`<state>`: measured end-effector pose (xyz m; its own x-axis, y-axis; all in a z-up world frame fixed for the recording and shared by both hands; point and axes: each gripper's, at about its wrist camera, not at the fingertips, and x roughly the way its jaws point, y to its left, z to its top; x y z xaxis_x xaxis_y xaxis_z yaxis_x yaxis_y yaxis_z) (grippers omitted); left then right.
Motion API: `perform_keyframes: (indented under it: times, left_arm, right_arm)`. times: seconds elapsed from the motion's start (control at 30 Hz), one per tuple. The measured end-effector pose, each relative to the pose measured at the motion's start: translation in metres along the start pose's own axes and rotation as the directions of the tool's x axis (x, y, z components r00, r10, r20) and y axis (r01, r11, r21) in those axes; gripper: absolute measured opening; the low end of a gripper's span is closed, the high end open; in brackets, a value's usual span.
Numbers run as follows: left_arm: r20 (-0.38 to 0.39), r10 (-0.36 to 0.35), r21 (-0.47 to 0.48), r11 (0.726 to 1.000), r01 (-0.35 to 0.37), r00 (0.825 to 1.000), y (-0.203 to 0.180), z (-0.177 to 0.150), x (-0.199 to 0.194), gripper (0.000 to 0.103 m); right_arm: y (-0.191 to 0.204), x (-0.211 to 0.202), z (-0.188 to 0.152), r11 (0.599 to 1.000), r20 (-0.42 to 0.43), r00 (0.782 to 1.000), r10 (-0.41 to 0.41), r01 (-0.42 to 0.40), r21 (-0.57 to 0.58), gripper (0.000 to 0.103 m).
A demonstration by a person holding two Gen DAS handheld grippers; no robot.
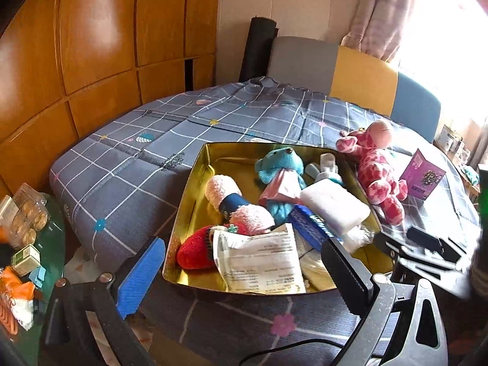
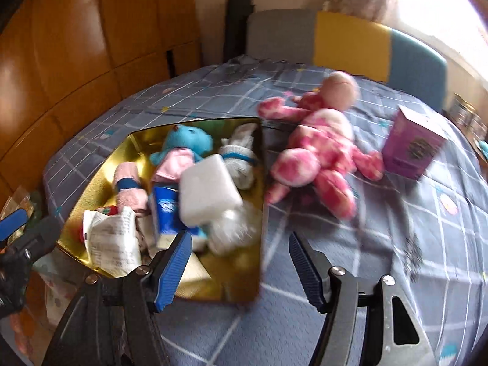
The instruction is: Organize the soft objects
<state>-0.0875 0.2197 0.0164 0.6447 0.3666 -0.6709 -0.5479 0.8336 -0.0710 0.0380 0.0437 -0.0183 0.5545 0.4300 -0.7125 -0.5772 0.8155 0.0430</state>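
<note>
Glossy gold metal tin (image 1: 195, 201) — plush giraffe (image 1: 378, 177), cloth cover (image 1: 128, 167).

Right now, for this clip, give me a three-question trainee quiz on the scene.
1. True or false: the pink giraffe lies inside the gold tin.
2. Which toy is in the tin? A) blue bear B) green frog C) yellow duck
3. Fill in: the purple box stands on the ____ cloth.

Key: 1 false, it lies on the cloth beside the tin. 2 A. 3 checked.
</note>
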Motion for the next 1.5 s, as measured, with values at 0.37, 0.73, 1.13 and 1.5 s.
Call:
perform_keyframes:
  times: [0.37,0.73,1.13,1.5]
  left_arm:
    - [0.068,-0.043,0.008,0.999,0.042,0.997,-0.023,-0.012,-0.025,0.103]
    - [0.07,-0.018,0.014,1.0,0.017,0.997,-0.025,-0.012,-0.027,0.103]
    - [0.066,-0.01,0.002,1.0,0.01,0.998,-0.021,-0.011,-0.026,0.103]
    - [0.058,-0.008,-0.002,1.0,0.008,0.998,-0.02,-0.011,-0.023,0.103]
  right_arm:
    - [-0.02,-0.033,-0.027,0.991,0.094,0.989,-0.113,0.105,0.087,0.067]
    - [-0.011,-0.038,-0.028,0.993,0.112,0.988,-0.105,0.099,0.058,0.067]
    - [-0.009,-0.035,-0.028,0.994,0.104,0.99,-0.098,0.093,0.051,0.067]
    - [-0.009,-0.034,-0.028,0.994,0.102,0.99,-0.098,0.093,0.052,0.067]
